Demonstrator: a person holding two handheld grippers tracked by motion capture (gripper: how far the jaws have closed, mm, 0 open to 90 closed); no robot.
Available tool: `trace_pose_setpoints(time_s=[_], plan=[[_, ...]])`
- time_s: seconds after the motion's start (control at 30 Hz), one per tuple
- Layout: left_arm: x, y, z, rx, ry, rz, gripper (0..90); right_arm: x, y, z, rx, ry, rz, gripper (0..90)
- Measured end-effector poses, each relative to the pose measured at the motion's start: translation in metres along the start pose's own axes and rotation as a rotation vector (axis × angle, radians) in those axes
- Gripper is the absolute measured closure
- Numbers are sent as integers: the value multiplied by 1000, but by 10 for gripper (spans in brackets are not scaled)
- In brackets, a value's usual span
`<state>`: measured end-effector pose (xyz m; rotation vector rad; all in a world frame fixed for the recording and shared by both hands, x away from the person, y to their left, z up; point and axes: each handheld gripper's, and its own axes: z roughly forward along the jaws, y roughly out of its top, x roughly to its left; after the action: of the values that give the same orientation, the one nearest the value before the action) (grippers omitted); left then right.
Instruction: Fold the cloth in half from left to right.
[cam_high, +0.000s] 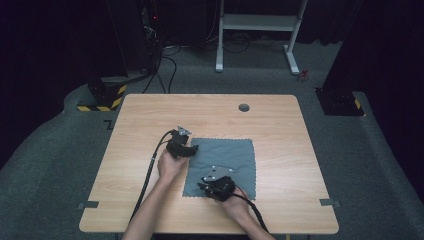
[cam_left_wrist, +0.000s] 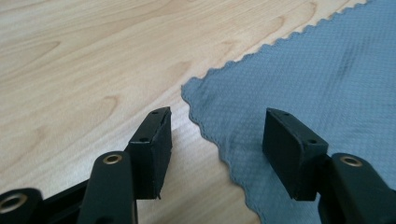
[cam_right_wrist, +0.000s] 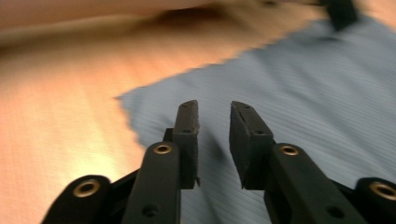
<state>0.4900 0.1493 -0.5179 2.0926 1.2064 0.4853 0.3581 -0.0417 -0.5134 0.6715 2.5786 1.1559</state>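
A grey-blue cloth (cam_high: 225, 160) with a zigzag edge lies flat on the wooden table (cam_high: 150, 115). My left gripper (cam_high: 193, 148) is at the cloth's far left corner, open. In the left gripper view its jaws (cam_left_wrist: 215, 140) straddle the cloth (cam_left_wrist: 327, 84) edge, one over bare wood (cam_left_wrist: 70, 70), one over fabric, pressing on nothing. My right gripper (cam_high: 202, 187) hovers at the near left corner. Its jaws (cam_right_wrist: 214, 135) stand a narrow gap apart just above the cloth (cam_right_wrist: 303, 93), with nothing between them. The left gripper's jaw (cam_right_wrist: 343, 11) shows far off, blurred.
A round cable hole (cam_high: 244, 107) sits near the table's far edge. Bits of tape (cam_high: 87, 205) (cam_high: 330, 202) mark the near corners. Behind the table stand a white frame (cam_high: 257, 30), black stands and a yellow-striped base (cam_high: 102, 102) on grey floor.
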Motion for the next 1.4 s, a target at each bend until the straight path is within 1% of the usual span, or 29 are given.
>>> trace_pose_setpoints(time_s=[0.03, 0.1, 0.13, 0.17, 0.23, 0.27, 0.33, 0.4, 0.43, 0.47, 0.5, 0.57, 0.63, 0.67, 0.7, 0.73, 0.83, 0.87, 0.9, 0.97, 1.03, 1.1, 1.13, 1.17, 1.2, 1.23, 1.3, 1.33, 1.4], plan=[[0, 0, 0, 0, 0, 0, 418, 0, 0, 0, 0, 0, 0, 720], [0, 2, 1, 9, -5, 1, 414, 16, 5, 10, 23, 8, -64, 704], [1, 4, 2, 19, -5, 7, 411, 21, 6, 12, 23, 8, -78, 697], [1, 5, 3, 27, -7, 10, 399, 30, 8, 19, 16, 40, -79, 672], [3, 8, 4, 38, -11, 3, 391, 32, 9, 20, 14, 47, -79, 664], [4, 9, 5, 32, -12, 3, 380, 35, 10, 22, 8, 56, -74, 656], [6, 10, 6, 36, -21, -11, 372, 37, 12, 24, 0, 68, -72, 650], [6, 14, 7, 59, -12, 2, 378, 42, 16, 27, -3, 72, -72, 640], [6, 14, 7, 59, -12, 2, 377, 42, 16, 27, -3, 72, -72, 640], [5, 15, 8, 69, -4, 1, 377, 44, 17, 28, 6, 72, -73, 637], [6, 16, 7, 81, 7, -5, 371, 50, 17, 33, 25, 53, -91, 634], [8, 16, 7, 77, 10, -22, 380, 51, 17, 33, 24, 49, -94, 637], [11, 16, 7, 69, 15, -44, 422, 51, 15, 33, 19, 51, -74, 666], [12, 16, 7, 64, 17, -51, 422, 51, 15, 33, 19, 51, -74, 666], [13, 16, 8, 56, 22, -58, 429, 51, 15, 32, 13, 50, -74, 675], [14, 17, 9, 51, 31, -53, 447, 52, 15, 32, 16, 48, -78, 687], [15, 17, 13, 23, 27, -83, 461, 52, 15, 31, 22, 41, -77, 707], [12, 17, 14, 17, 42, -65, 470, 52, 15, 31, 22, 41, -75, 716], [11, 17, 14, 15, 48, -55, 488, 52, 15, 31, 21, 41, -73, 738], [9, 16, 13, 4, 36, -51, 540, 54, 14, 31, 19, 36, -84, 778], [10, 15, 13, -1, 36, -49, 588, 56, 14, 31, 17, 19, -87, 834], [10, 15, 13, -7, 33, -57, 637, 58, 13, 31, 12, -4, -109, 874], [10, 14, 13, -10, 35, -59, 684, 60, 13, 31, 15, -18, -122, 884], [10, 14, 13, -13, 33, -57, 698, 61, 13, 31, 16, -27, -130, 887], [10, 14, 13, -17, 36, -63, 742, 62, 13, 31, 17, -34, -135, 890], [9, 14, 14, -18, 27, -77, 805, 64, 13, 31, 22, -40, -142, 893], [9, 14, 14, -18, 19, -80, 854, 64, 13, 30, 21, -43, -144, 894], [9, 14, 14, -16, 10, -80, 854, 64, 14, 30, 23, -43, -143, 895], [10, 15, 14, -16, -1, -84, 886, 64, 14, 30, 27, -45, -145, 899]])
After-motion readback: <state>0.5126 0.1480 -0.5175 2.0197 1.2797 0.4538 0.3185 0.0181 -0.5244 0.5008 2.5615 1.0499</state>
